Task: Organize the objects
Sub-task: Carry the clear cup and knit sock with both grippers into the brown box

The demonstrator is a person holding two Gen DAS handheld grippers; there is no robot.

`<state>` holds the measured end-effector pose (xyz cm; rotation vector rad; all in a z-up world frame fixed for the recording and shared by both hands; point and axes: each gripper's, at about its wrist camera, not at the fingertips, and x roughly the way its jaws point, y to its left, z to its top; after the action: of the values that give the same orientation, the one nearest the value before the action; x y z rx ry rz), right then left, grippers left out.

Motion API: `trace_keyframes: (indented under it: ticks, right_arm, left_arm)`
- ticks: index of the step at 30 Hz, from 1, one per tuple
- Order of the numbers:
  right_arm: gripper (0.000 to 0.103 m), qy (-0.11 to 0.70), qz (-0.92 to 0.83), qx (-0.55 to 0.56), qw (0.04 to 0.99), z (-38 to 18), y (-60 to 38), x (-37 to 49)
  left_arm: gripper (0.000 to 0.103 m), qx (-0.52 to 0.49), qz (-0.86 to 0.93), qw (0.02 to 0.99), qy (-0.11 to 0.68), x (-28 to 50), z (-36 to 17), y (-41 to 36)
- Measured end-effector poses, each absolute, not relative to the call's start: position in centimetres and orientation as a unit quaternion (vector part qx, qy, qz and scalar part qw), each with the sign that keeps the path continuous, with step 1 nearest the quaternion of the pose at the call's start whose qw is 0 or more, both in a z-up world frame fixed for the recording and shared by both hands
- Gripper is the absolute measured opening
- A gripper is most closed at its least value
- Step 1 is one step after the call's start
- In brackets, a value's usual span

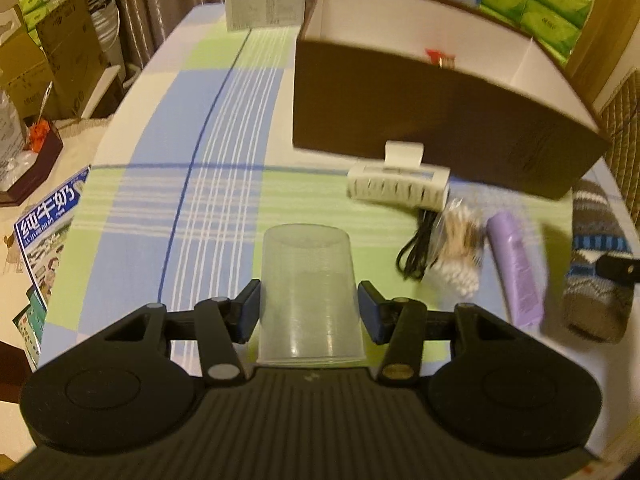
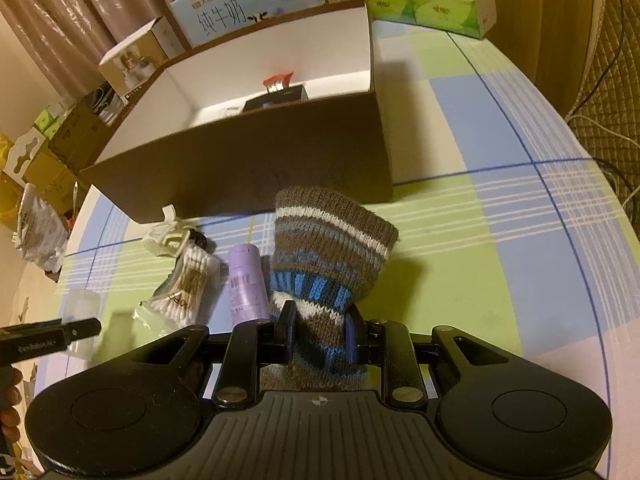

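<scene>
My left gripper [image 1: 309,312] is shut on a clear plastic cup [image 1: 310,280], its pads pressed against both sides, above the checked cloth. My right gripper [image 2: 320,332] is shut on a striped knitted sock [image 2: 328,256], brown, white and blue, bunched between the pads. The open brown box [image 1: 420,100] with a white inside stands behind; in the right wrist view the brown box [image 2: 248,164] holds a small dark item with a red tag [image 2: 278,88]. On the cloth lie a white clip device [image 1: 400,184], a black cable [image 1: 416,248], a bag of cotton swabs [image 1: 456,256] and a purple tube [image 1: 520,268].
Green tissue packs [image 1: 536,4] and a milk carton box [image 2: 248,4] stand behind the brown box. A printed white box [image 1: 264,0] sits at the table's far end. Cardboard boxes [image 1: 52,60] crowd the floor at left. A quilted chair back [image 2: 612,60] stands at right.
</scene>
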<state>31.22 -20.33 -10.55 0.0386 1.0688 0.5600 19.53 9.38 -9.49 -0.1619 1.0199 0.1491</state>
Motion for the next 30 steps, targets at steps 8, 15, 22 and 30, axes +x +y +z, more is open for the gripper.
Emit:
trace_keyframes:
  ticks: [8,15,22,30]
  right_arm:
    - [0.021,0.463,0.302,0.013,0.833,-6.9,-19.3,32.4]
    - [0.021,0.413,0.323,-0.002,0.852,-3.3,-17.2,35.6]
    - [0.021,0.373,0.325,-0.023,0.869,-1.6,-14.5,40.2]
    - [0.021,0.376,0.311,-0.072,0.870,-3.4,-11.5,45.7]
  left_arm:
    - [0.046,-0.085,0.059,0.883,0.458,21.5,-5.5,9.5]
    - [0.046,-0.077,0.050,0.903,0.421,25.1,-2.4,9.5]
    - [0.046,-0.064,0.041,0.915,0.396,30.5,-0.4,9.4]
    - [0.046,-0.040,0.028,0.917,0.395,36.7,-0.4,9.2]
